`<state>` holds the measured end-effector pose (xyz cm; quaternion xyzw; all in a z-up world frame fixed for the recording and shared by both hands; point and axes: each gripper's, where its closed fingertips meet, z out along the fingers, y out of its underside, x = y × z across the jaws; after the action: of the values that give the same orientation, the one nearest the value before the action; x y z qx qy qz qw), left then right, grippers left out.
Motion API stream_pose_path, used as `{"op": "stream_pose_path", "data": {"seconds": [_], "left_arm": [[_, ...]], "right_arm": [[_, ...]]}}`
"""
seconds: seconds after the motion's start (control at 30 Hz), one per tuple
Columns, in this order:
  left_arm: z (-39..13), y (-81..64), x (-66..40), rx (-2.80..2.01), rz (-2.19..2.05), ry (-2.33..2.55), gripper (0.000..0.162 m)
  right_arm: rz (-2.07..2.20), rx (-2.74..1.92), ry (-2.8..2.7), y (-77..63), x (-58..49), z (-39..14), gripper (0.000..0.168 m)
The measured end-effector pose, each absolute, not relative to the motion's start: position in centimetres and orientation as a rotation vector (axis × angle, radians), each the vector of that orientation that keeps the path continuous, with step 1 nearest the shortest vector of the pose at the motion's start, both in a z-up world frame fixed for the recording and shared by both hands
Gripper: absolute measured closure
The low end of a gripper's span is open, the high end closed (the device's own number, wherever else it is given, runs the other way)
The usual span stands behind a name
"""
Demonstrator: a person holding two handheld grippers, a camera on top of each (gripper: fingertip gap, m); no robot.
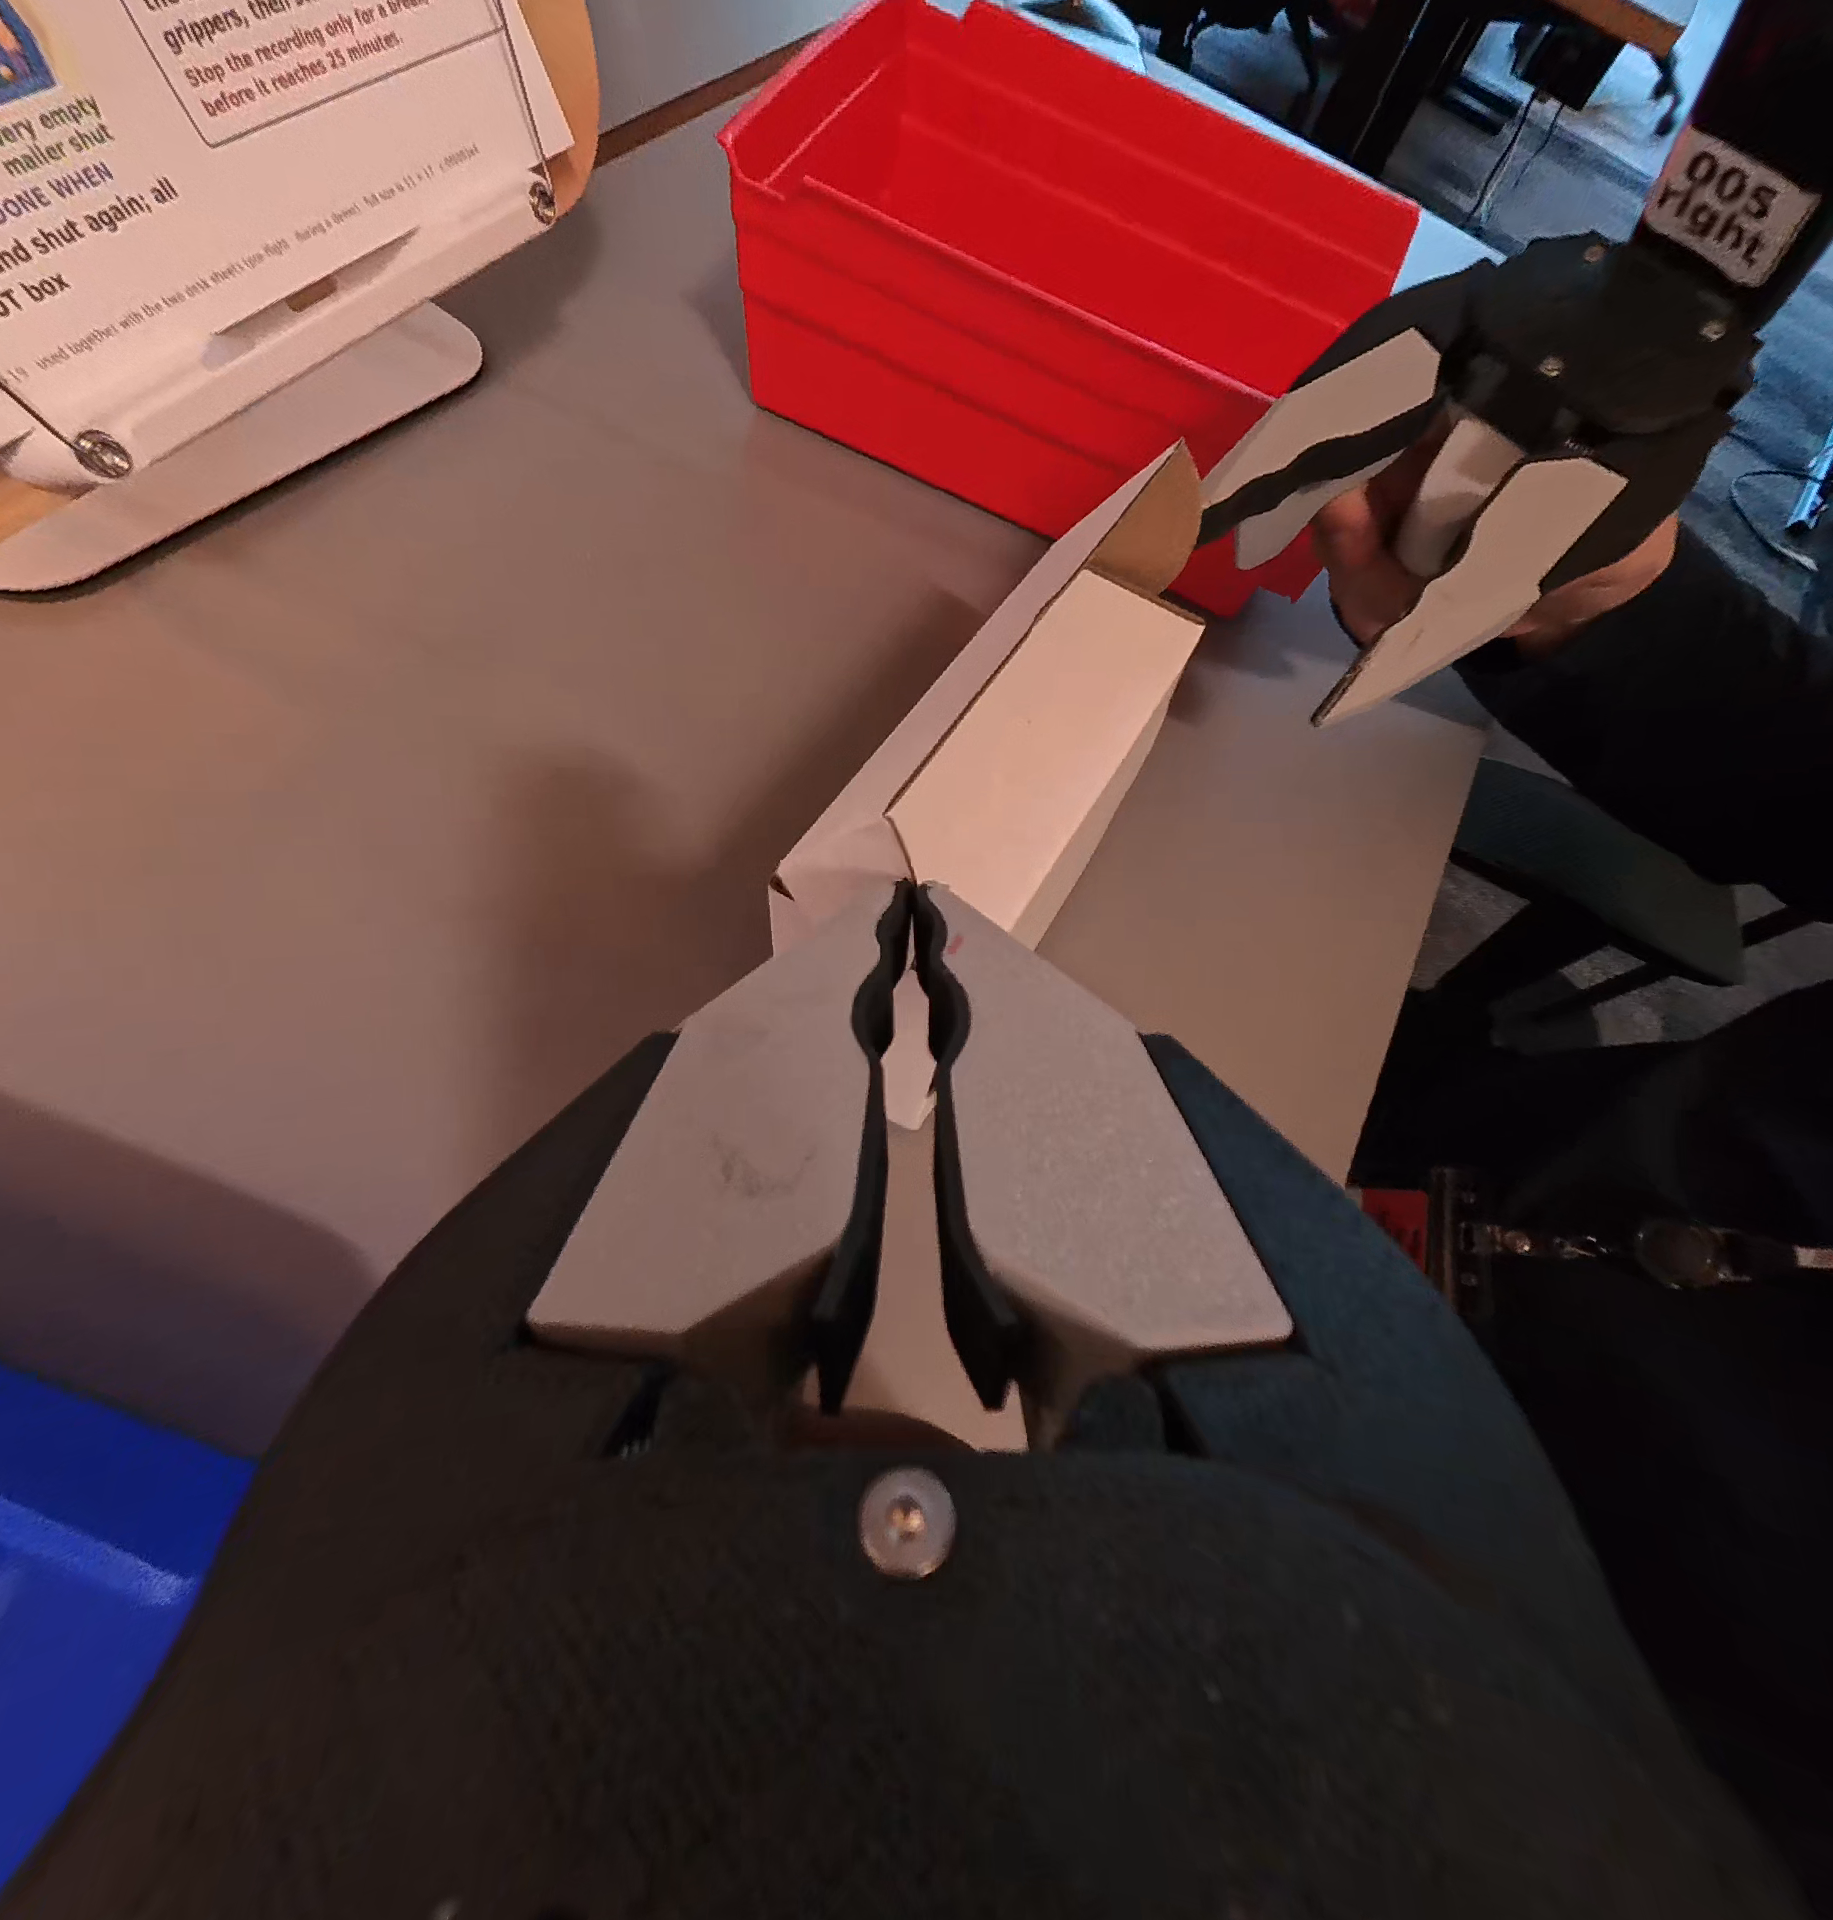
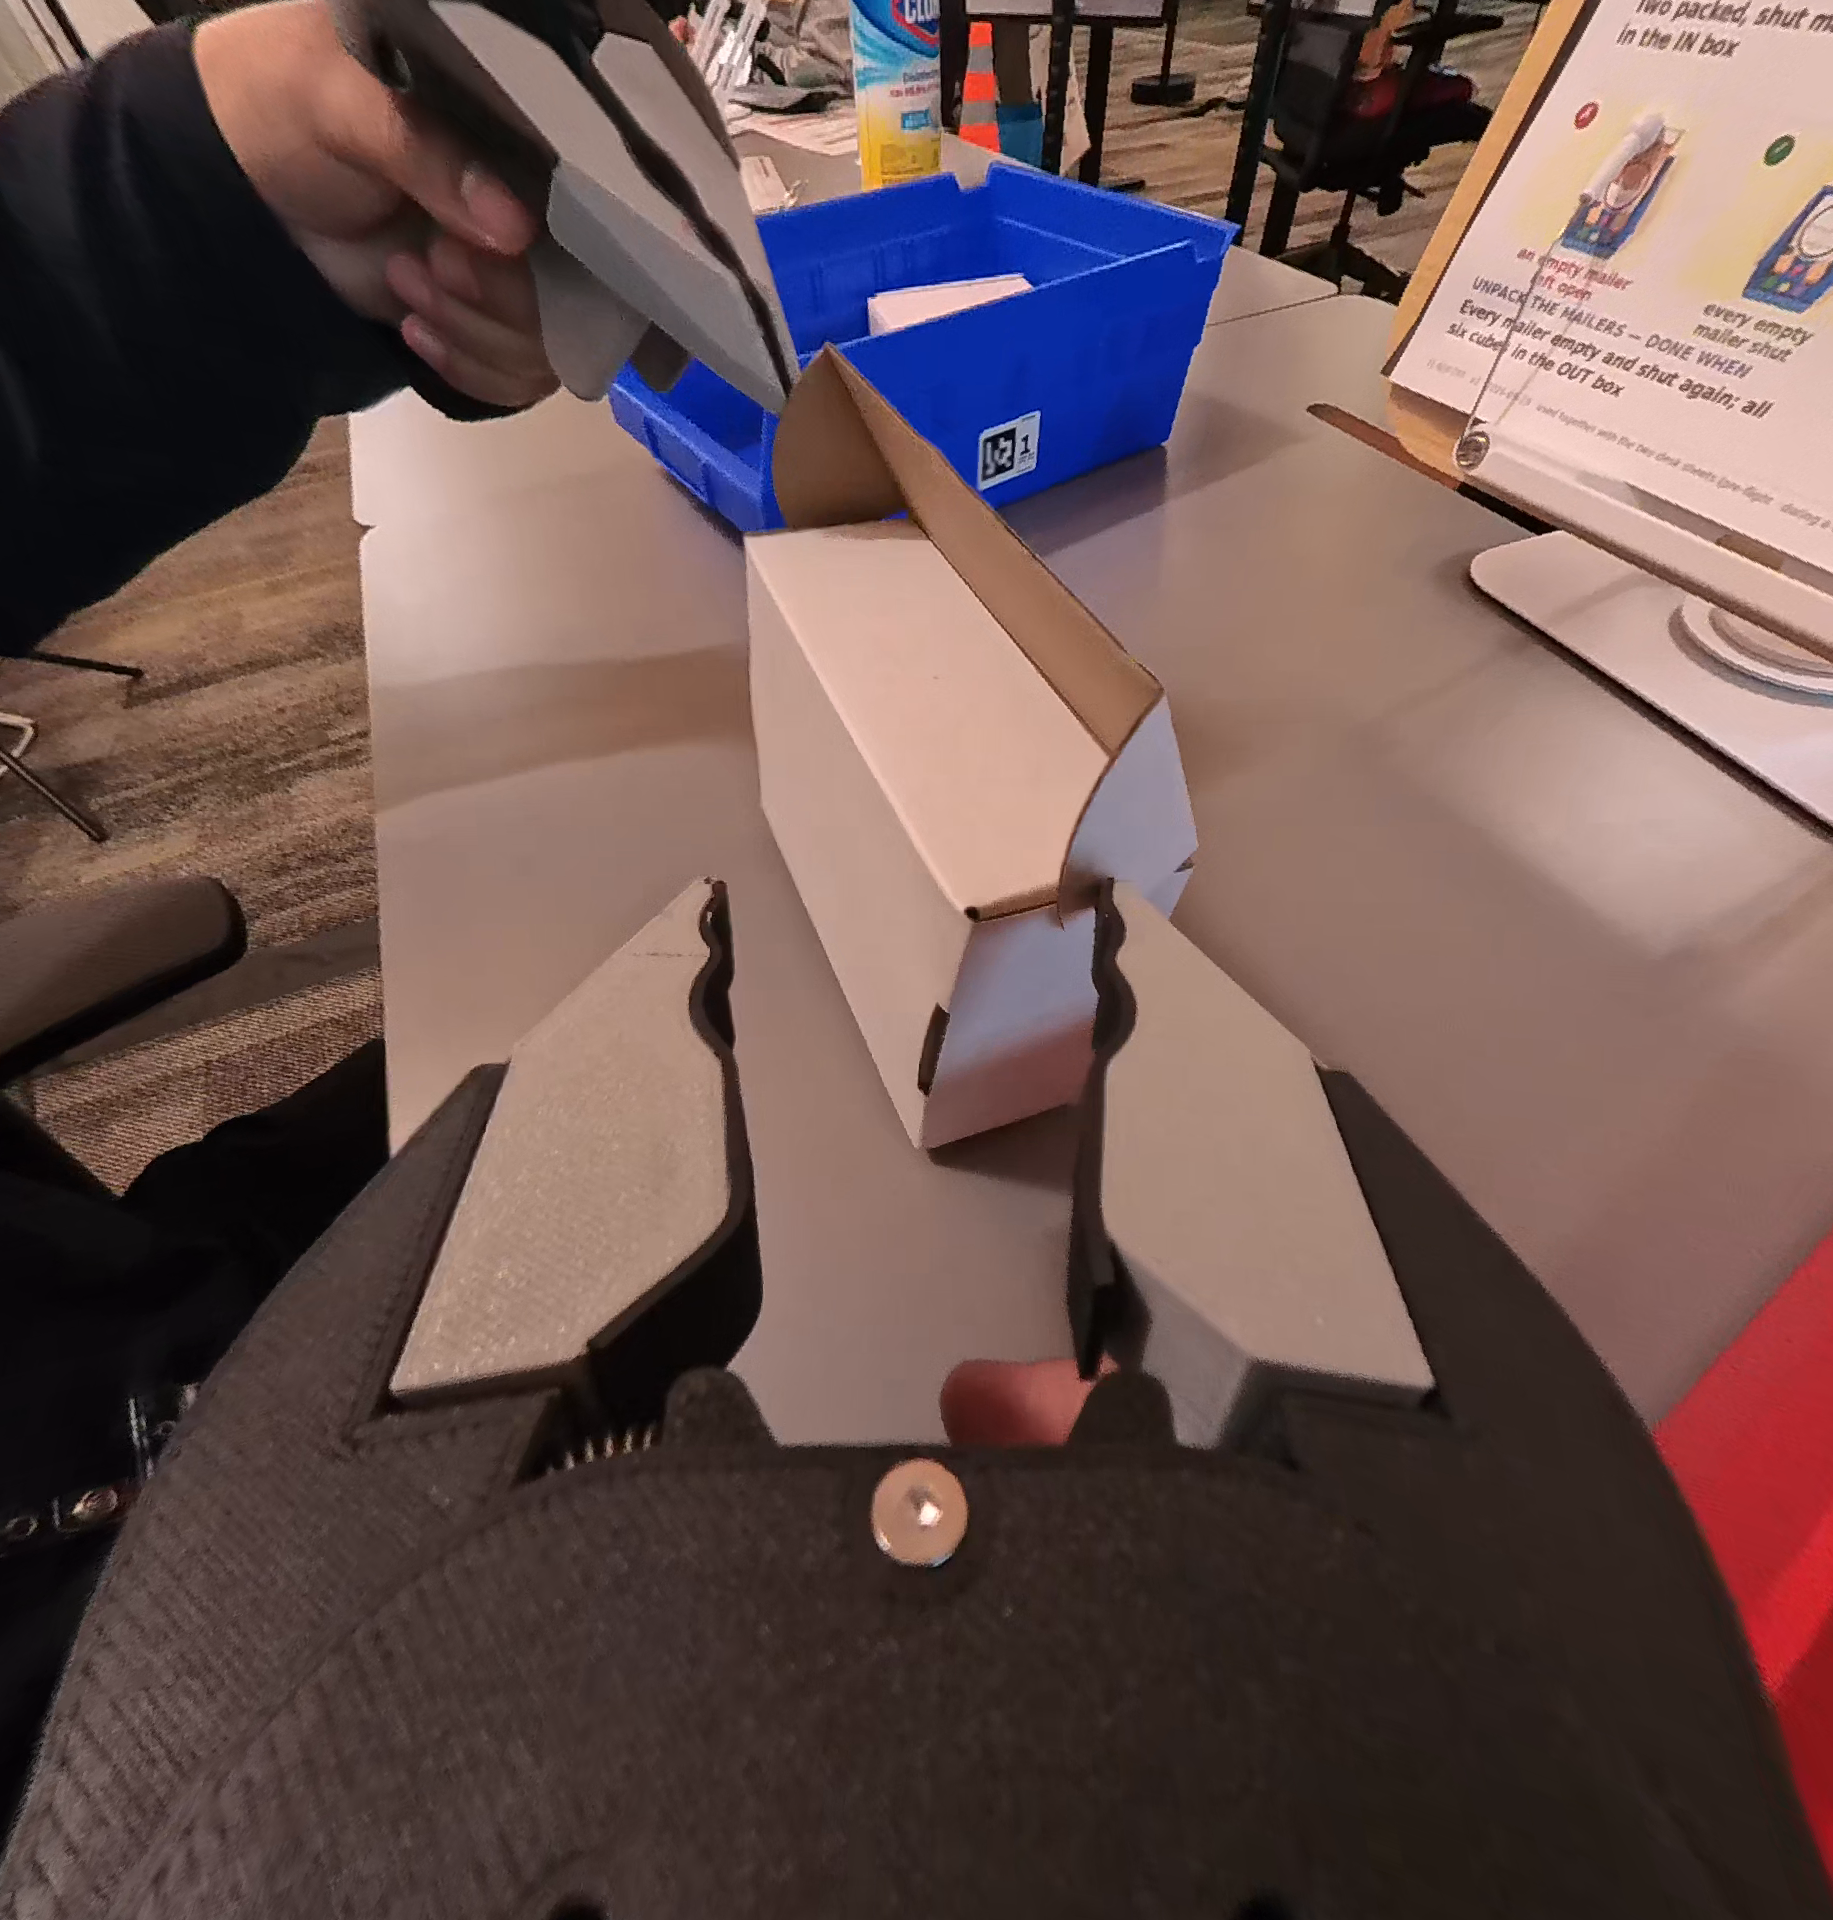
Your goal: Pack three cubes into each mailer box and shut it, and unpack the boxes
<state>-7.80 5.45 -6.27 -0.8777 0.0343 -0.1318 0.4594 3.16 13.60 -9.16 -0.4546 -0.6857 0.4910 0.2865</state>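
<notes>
between the closed fingers of the left gripper [image 1: 913, 899] sits the lid flap of the white mailer box [image 2: 891, 748], pinched at its far corner. the right gripper [image 2: 907, 904] hovers spread at the near end, empty. a hard pull could tear the flap or drag the box, which lies on the grey table [image 2: 1411, 831], long axis running between the grippers.
</notes>
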Motion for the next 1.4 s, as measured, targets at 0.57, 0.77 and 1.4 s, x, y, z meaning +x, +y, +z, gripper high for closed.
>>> {"op": "stream_pose_path", "data": {"seconds": [0.57,0.77,1.4], "left_arm": [[-3.8,6.7,-7.1,-1.979,-0.518,-0.051,0.162],[-6.2,6.6,-8.0,-2.021,-0.470,-0.112,0.162],[-5.3,8.0,-1.7,-2.148,0.101,0.341,0.162]], "right_arm": [[1.260,-1.244,-1.817,14.2,2.4,-9.6,0.090],[1.271,-1.241,-1.791,14.2,2.1,-9.2,0.087],[1.303,-1.313,-1.758,15.0,1.0,-9.1,0.093]]}}
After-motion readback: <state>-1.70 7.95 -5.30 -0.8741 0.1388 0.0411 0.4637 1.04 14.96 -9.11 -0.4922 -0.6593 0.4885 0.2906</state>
